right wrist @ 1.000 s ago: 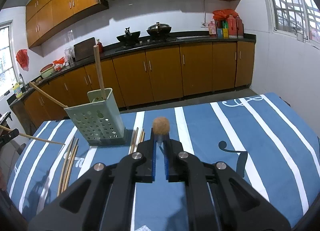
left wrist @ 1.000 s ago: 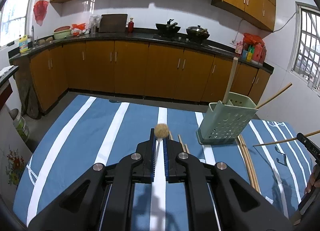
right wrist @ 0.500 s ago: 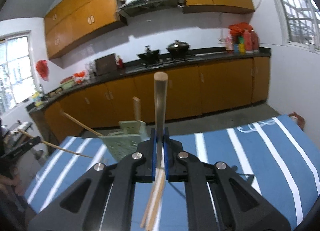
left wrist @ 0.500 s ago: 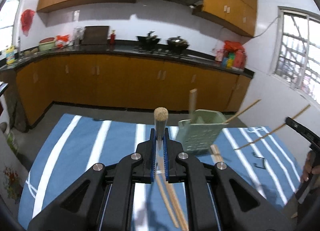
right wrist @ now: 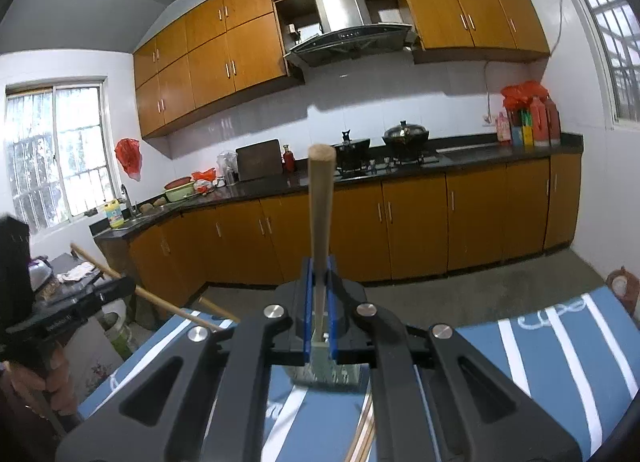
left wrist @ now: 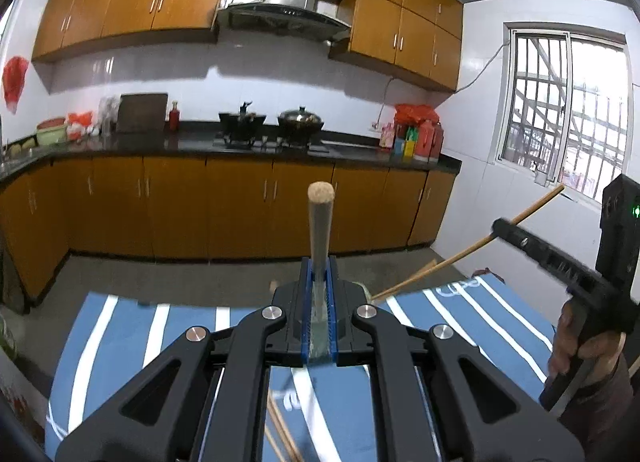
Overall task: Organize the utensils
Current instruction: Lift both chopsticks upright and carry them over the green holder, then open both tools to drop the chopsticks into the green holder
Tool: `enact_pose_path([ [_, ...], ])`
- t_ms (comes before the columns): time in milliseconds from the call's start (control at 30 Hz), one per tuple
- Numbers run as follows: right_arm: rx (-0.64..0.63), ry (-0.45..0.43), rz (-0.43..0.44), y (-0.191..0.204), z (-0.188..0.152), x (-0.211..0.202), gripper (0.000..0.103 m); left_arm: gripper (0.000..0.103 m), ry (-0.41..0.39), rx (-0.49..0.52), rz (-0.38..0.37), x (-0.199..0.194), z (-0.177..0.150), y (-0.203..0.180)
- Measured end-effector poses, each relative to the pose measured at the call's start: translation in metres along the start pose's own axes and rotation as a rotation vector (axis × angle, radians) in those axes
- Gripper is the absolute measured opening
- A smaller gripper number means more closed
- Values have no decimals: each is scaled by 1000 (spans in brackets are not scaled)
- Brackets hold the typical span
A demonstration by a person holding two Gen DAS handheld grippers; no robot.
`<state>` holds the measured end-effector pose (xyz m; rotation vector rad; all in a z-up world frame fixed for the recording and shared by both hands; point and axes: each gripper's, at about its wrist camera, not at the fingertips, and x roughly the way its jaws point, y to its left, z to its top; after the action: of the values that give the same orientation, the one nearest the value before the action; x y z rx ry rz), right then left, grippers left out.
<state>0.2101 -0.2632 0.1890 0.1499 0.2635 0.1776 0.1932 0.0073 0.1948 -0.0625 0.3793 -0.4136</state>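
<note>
My left gripper (left wrist: 319, 274) is shut on a wooden chopstick (left wrist: 319, 222) that points up and away. My right gripper (right wrist: 319, 274) is shut on another wooden chopstick (right wrist: 320, 214). Both are raised above the blue striped tablecloth (left wrist: 120, 334). The green utensil holder (right wrist: 326, 376) shows only partly, under the right gripper's fingers; in the left wrist view it is hidden behind the fingers. Each view shows the other gripper at its edge: the right one (left wrist: 496, 227) with its chopstick (left wrist: 472, 250), the left one (right wrist: 132, 284) with its chopstick (right wrist: 160, 302).
Loose chopsticks lie on the cloth under the left gripper (left wrist: 280, 430) and under the right gripper (right wrist: 362, 438). Kitchen cabinets (left wrist: 240, 202) and a counter with a stove (left wrist: 272, 138) stand beyond the table. A window (left wrist: 560, 110) is at the right.
Both grippers have lifted and tilted upward with their chopsticks. The utensil holder has dropped out of clear view beneath the fingers, and the two grippers have come closer together.
</note>
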Motion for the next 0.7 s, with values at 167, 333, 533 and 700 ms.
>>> enact_pose_path([
  [167, -12, 50, -45, -1, -5, 42, 8, 7, 12, -20, 25, 34, 8, 1],
  [333, 7, 125, -53, -6, -18, 77, 7, 7, 74, -17, 45, 62, -5, -1],
  [533, 16, 168, -42, -7, -31, 94, 8, 7, 125, -14, 38, 76, -20, -5],
  [700, 22, 184, -38, -7, -36, 99, 8, 7, 148, -19, 29, 84, -25, -4],
])
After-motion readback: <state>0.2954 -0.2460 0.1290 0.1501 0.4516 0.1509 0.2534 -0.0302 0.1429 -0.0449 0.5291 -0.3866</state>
